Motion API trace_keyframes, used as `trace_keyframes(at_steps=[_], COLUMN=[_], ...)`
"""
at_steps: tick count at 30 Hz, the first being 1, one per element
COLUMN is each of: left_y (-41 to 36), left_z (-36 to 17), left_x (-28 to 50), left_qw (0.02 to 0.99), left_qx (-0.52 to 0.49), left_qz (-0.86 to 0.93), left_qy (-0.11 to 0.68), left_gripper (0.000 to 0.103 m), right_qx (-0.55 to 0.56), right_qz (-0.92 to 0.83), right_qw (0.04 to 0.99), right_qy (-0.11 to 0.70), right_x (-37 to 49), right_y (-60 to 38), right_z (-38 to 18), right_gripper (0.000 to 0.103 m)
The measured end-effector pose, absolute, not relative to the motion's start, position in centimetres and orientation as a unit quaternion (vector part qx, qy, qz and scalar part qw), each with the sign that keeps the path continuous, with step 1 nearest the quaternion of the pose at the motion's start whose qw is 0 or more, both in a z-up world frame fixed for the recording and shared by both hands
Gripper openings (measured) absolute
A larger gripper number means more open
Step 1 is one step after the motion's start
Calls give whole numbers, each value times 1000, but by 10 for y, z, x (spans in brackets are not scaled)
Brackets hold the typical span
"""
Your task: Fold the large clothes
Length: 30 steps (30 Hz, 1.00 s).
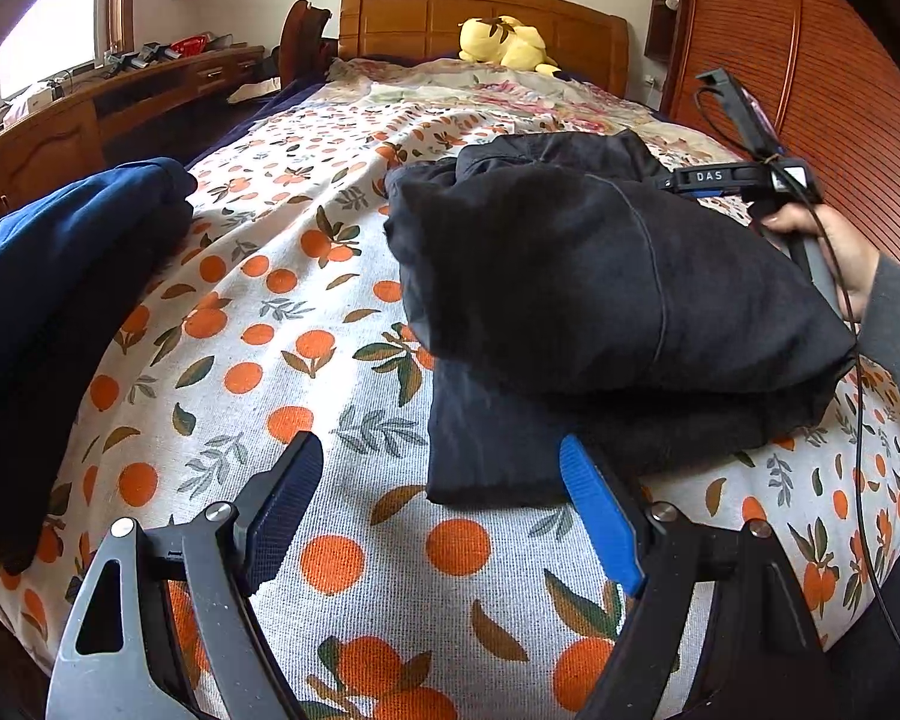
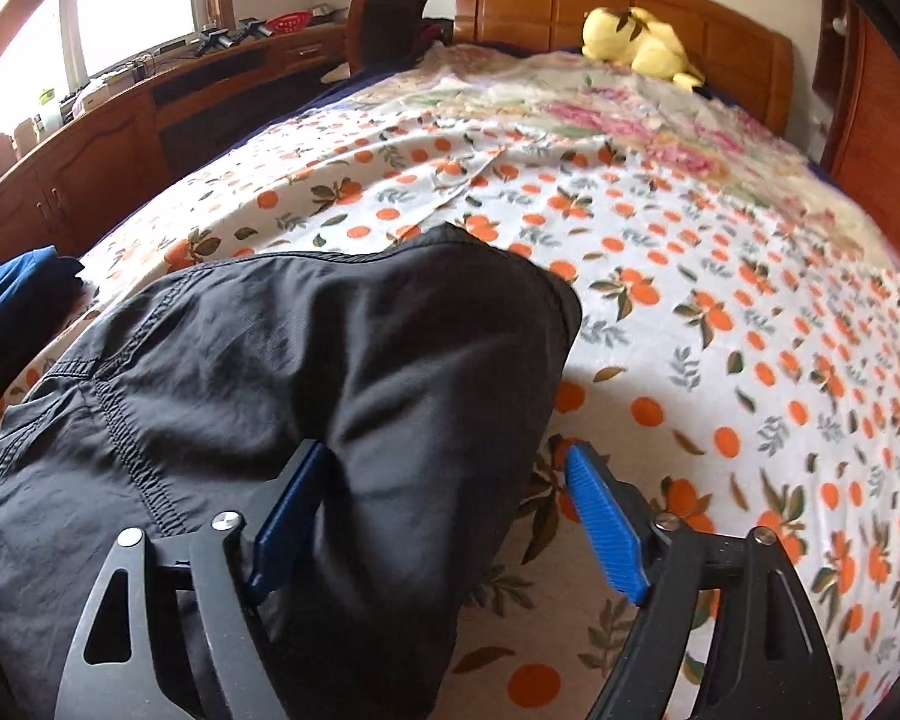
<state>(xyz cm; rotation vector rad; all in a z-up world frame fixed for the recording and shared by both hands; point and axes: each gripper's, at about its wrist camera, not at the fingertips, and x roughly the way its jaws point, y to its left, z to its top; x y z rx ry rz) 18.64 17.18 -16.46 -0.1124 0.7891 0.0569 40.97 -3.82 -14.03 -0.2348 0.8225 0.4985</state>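
Looking along the left gripper [image 1: 441,498], the fingers stand wide apart with nothing between them, hovering just above the bed [image 1: 330,372] at the near edge of a black garment [image 1: 600,300]. That garment lies on the orange-print sheet as a compact bundle of several layers, the upper fold resting on a flatter lower one whose corner sticks out toward the camera. The right gripper [image 1: 744,174] shows at the garment's far right side, held in the person's hand [image 1: 834,252]; from this view I cannot tell how far its fingers are spread. At the left edge of the bed sits a blue stack [image 1: 60,276] of already folded clothes, blue on top and something darker beneath. A yellow plush [image 1: 504,42] rests by the headboard.

In the right wrist view, the right gripper [image 2: 447,504] is also open wide. The black garment [image 2: 306,372] bulges up between and in front of its fingers, touching the left pad, but neither pad clamps it, so it holds nothing. The blue stack [image 2: 18,294] peeks in at far left.

Judging by the bundle's shape, the black garment looks nearly folded; what seems left is tidying the protruding lower layer and perhaps moving it to the stack. No containers appear on the bed; the only thing like one is a red basket [image 2: 288,21] on the far counter, its contents too small to tell.
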Motion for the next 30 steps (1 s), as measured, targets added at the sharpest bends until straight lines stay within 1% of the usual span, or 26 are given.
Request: trace_keyframes(at_steps=[5, 14, 21, 22, 23, 25, 27, 28, 29, 30], left_y=[169, 168, 168, 168, 168, 167, 167, 167, 168, 168], left_z=[-165, -166, -167, -167, -168, -169, -170, -171, -172, -173], left_x=[185, 185, 186, 187, 187, 188, 188, 189, 189, 190], left_qw=[921, 919, 917, 917, 915, 914, 912, 911, 909, 908], left_qx=[-54, -67, -82, -86, -93, -99, -103, -107, -111, -117], left_qz=[24, 11, -9, -12, -21, -28, -34, -36, -38, -43], left_qy=[385, 388, 389, 391, 392, 393, 395, 397, 399, 400], left_gripper=[82, 82, 81, 79, 74, 71, 63, 61, 54, 42], right_qx=[-96, -99, -68, -64, -59, -55, -55, -55, -56, -57], right_qz=[253, 262, 269, 270, 271, 272, 273, 274, 275, 279], right_qw=[868, 856, 850, 849, 848, 846, 846, 845, 845, 844], right_qy=[417, 435, 448, 450, 452, 454, 455, 455, 455, 455], right_x=[431, 435, 441, 442, 444, 446, 447, 447, 447, 447], right_y=[-42, -37, -44, -45, -46, -47, -48, -47, -47, -47], right_z=[-148, -160, -168, -168, -170, -172, -173, -173, -174, -175], right_gripper=[84, 84, 84, 84, 84, 84, 83, 83, 81, 79])
